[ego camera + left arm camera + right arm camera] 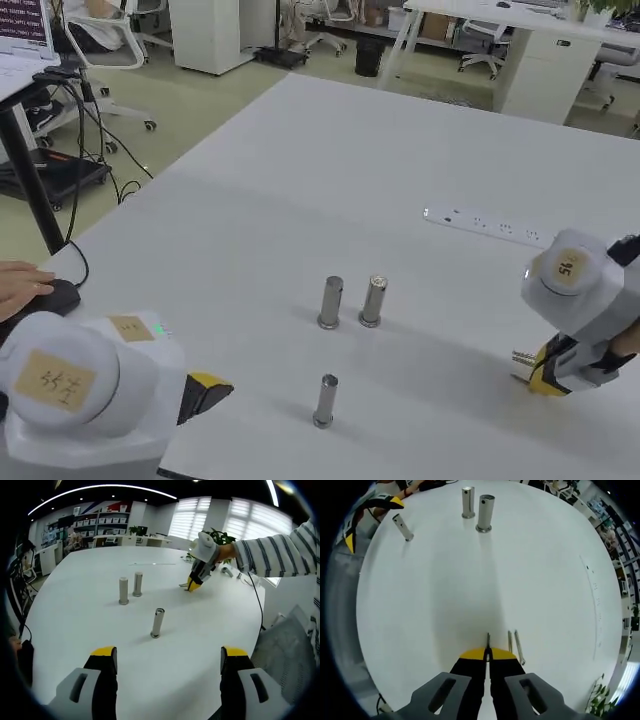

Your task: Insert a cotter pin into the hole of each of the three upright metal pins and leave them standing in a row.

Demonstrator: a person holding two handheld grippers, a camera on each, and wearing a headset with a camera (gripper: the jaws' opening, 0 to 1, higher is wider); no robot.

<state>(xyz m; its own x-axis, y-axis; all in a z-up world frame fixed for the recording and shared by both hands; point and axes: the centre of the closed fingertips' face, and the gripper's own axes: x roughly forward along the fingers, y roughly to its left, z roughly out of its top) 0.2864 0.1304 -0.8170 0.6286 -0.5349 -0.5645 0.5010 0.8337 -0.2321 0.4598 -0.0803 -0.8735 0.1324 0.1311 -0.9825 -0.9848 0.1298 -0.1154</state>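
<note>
Three upright metal pins stand on the white table: two side by side (330,302) (373,300) and one alone nearer me (325,400). My left gripper (169,655) is open and holds nothing, with the near pin (157,623) ahead of it; it sits low at the table's left edge (205,392). My right gripper (488,654) is down at the tabletop on the right (530,372), shut on a thin cotter pin (488,641) that sticks out past its tips. Two more cotter pins (510,640) (519,646) lie on the table just to its right.
A white power strip (487,225) lies at the back right of the table (300,180). A hand rests on a black mouse (30,288) at the left edge. Desks and office chairs stand on the floor beyond.
</note>
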